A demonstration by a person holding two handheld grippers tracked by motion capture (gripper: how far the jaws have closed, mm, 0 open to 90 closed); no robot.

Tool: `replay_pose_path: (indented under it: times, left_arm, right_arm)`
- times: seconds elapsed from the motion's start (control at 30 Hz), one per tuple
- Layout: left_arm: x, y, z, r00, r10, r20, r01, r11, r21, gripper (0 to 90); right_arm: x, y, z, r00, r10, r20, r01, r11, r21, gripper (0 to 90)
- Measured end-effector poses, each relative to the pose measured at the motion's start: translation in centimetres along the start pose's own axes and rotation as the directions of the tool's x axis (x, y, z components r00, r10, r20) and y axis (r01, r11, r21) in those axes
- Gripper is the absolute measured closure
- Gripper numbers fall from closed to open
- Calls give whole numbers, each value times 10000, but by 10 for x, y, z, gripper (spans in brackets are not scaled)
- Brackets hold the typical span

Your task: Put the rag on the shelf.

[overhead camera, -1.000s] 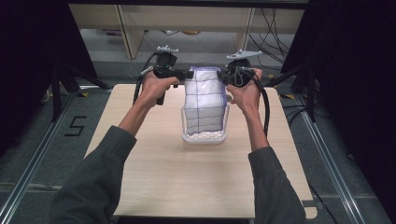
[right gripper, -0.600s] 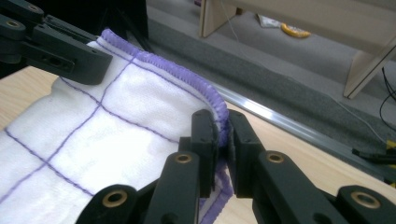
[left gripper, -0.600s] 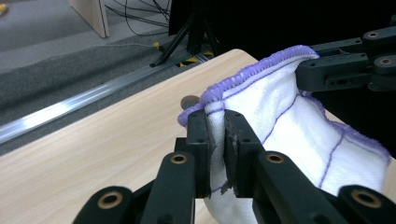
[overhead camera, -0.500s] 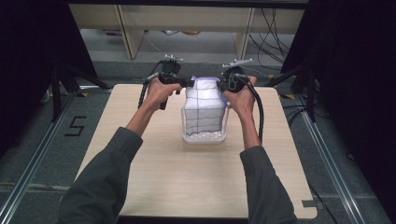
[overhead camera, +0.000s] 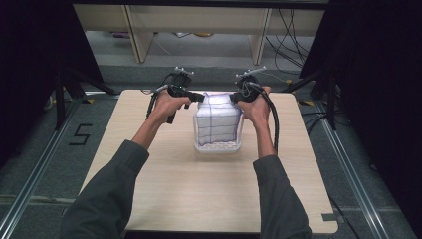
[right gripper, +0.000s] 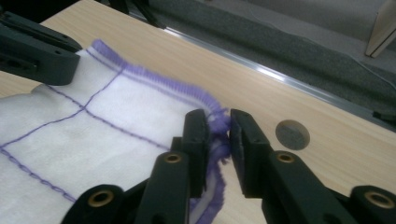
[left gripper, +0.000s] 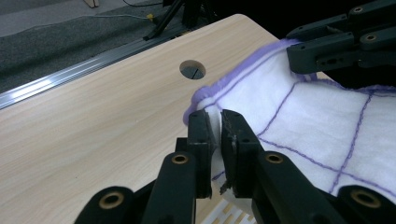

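Left gripper (left gripper: 214,133) fingers pinched on one far corner of the white cloth (overhead camera: 217,119) with purple grid lines, fabric squeezed in the narrow gap. Right gripper (right gripper: 218,135) fingers clamped on the other far corner, at the purple hem. Cloth spread between them, draped over a clear plastic bin (overhead camera: 218,147) mid-counter (overhead camera: 199,194). Round hole (left gripper: 192,69) in counter just beyond the cloth.

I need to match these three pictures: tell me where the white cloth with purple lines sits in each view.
High view: white cloth at table centre, draped over a clear tub.
Left gripper view: cloth at right, its corner between the fingers.
Right gripper view: cloth at left, its edge between the fingers.
Shared landmark: the cloth's purple hem.
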State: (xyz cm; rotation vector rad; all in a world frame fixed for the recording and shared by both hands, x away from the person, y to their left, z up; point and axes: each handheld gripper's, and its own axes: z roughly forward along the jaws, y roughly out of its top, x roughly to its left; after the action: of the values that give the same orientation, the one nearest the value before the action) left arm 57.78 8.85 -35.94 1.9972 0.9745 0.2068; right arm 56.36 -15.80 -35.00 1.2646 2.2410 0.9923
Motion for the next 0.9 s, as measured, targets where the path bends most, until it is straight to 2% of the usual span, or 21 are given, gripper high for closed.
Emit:
replay_pose_path:
  times: [0.03, 0.1, 0.13, 0.17, 0.23, 0.3, 0.43, 0.67, 0.7, 0.77, 0.87, 0.9]
  left_arm:
    - [0, -1, 0, 10000, -50, 3, 50, 10000, 29, 815]
    - [2, -3, 0, 9999, -164, -46, 164, 9997, 159, 784]
    - [3, -4, 0, 9997, -218, -58, 219, 9995, 238, 746]
    - [3, -5, 0, 9997, -221, -89, 223, 9994, 267, 739]
    - [2, -6, -3, 9999, -150, -71, 152, 9994, 327, 696]
    - [1, -6, -8, 9999, -143, -17, 143, 9997, 220, 690]
    - [0, -5, -18, 9998, 69, -207, -65, 9998, 162, 672]
    - [6, -5, -39, 9991, -17, -424, 10, 9998, -185, 655]
    - [7, -6, -41, 9991, -19, -423, 11, 9998, -196, 654]
    - [9, -8, -44, 9988, -37, -484, 25, 9997, -246, 646]
    - [6, -12, -50, 9995, -105, -284, 96, 9994, -334, 615]
    - [4, -14, -52, 9996, -98, -266, 88, 9993, -365, 603]
  right_arm:
    - [-2, -1, 1, 9999, -100, 64, 100, 9999, 57, 718]
    - [0, -2, 2, 9997, 215, 123, -218, 9995, 242, 677]
    - [-2, -3, 2, 9997, 97, 220, -102, 9997, 208, 673]
    - [-2, -4, 2, 9994, 289, 205, -293, 9994, 178, 667]
    - [-4, -5, 0, 9994, 280, 227, -282, 9995, 111, 651]
    - [-5, -4, -3, 9987, 467, 207, -466, 9989, -46, 645]
    - [-9, -3, -12, 9983, 554, 203, -549, 9981, -266, 626]
    - [-17, -6, -31, 9961, 871, 162, -860, 9945, -600, 610]
    - [-19, -6, -34, 9974, 709, 131, -699, 9956, -631, 609]
    - [-17, -6, -38, 9969, 776, 133, -768, 9955, -562, 603]
    - [-15, -7, -44, 9987, 478, 154, -468, 9971, -608, 592]
    - [-13, -7, -46, 9984, 552, 101, -545, 9966, -622, 588]
